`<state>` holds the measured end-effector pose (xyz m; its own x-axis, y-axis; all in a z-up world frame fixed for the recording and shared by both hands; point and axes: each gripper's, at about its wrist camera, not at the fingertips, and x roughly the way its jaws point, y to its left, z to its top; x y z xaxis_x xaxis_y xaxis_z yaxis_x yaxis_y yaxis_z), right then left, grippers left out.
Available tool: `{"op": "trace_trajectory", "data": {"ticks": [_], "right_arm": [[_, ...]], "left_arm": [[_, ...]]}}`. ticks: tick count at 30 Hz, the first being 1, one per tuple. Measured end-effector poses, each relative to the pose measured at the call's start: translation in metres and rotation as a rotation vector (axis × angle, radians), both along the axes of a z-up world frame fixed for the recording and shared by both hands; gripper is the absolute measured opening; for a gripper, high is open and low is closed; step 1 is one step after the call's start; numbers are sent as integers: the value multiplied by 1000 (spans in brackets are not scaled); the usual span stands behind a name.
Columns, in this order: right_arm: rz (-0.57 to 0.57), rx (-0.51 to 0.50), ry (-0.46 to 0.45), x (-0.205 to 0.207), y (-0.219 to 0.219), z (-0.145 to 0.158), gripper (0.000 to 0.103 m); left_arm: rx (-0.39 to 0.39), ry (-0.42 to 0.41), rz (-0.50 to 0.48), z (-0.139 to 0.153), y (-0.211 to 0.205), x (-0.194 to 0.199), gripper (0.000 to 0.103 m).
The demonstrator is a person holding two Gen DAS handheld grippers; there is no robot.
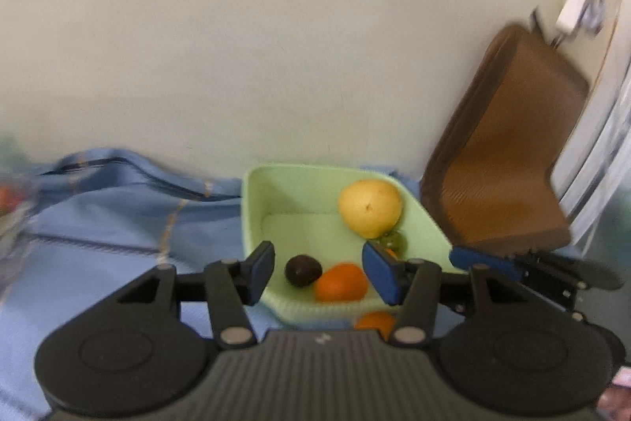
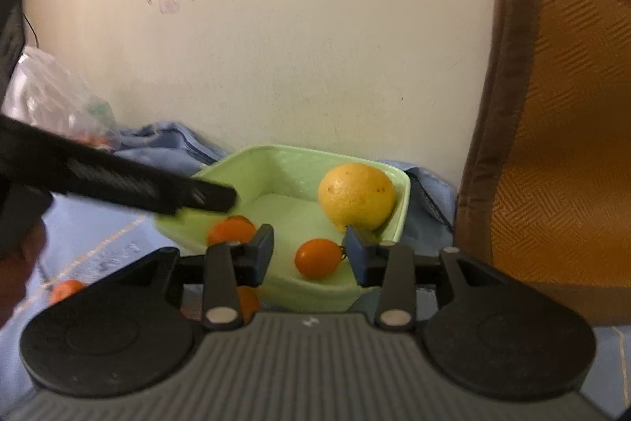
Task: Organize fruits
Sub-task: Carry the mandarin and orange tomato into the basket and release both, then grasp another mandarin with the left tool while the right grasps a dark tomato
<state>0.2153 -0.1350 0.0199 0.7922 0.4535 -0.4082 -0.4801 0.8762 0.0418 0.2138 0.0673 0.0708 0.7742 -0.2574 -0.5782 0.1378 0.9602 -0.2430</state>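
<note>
**Both grippers hang open over the green basket of fruit**

The wall (image 1: 276,46) fills the top half of both views, cream, with a faint pink smudge near 11 o'clock. A brown chair (image 2: 552,145) stands at 3 o'clock in the right wrist view and leans in at 2 o'clock in the left wrist view. A blue cloth (image 1: 98,223) covers the surface from 9 o'clock down to the near edge.

The green basket (image 1: 252,208) sits on the cloth at centre, just beyond the fingers in both views. Inside it, a yellow fruit (image 1: 370,206) lies against the far-right wall, at 1 o'clock from the basket's middle. A small green fruit (image 1: 394,241) peeps out just under it. A dark fruit (image 1: 303,270) and an orange fruit (image 1: 341,282) lie touching near the front wall.

The left gripper (image 1: 317,271) has its fingers apart, with nothing pressed between the pads; the dark and orange fruits show in the gap, lying in the basket. The right gripper (image 2: 309,257) is likewise spread and grips nothing; an orange fruit shows between its pads.

A clear bag (image 2: 51,97) sits at 9 o'clock in the right wrist view. Another small orange (image 2: 65,290) lies on the cloth at 8 o'clock, outside the basket.
</note>
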Motion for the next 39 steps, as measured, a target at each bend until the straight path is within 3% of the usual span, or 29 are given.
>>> {"op": "trace_trajectory", "data": {"ticks": [4, 8, 12, 16, 20, 22, 25, 27, 29, 30, 39], "right_arm": [[34, 54, 4, -40, -14, 3, 43], [86, 87, 60, -83, -23, -11, 42], [138, 72, 88, -111, -11, -22, 42], [208, 19, 63, -122, 19, -23, 42], [247, -21, 73, -112, 52, -24, 42], [243, -20, 101, -100, 60, -27, 42], [224, -12, 157, -85, 70, -34, 42], [216, 3, 167, -80, 73, -36, 41], [215, 8, 167, -79, 75, -36, 30], [220, 9, 168, -79, 75, -36, 30], [236, -9, 138, -135, 36, -41, 29]], "left_arm": [[-21, -40, 41, 1, 26, -57, 50], [-51, 4, 87, -23, 47, -93, 50], [-164, 89, 87, -46, 61, -91, 54], [-251, 102, 64, -50, 64, -77, 60], [-224, 102, 52, -53, 56, -63, 61], [-202, 115, 58, -59, 53, -60, 56], [-171, 96, 61, -64, 53, -63, 42], [-206, 109, 59, -66, 55, -64, 38], [-213, 111, 69, -66, 56, -67, 38], [-217, 116, 71, -65, 55, -70, 38], [-251, 119, 0, -62, 23, -136, 38]]}}
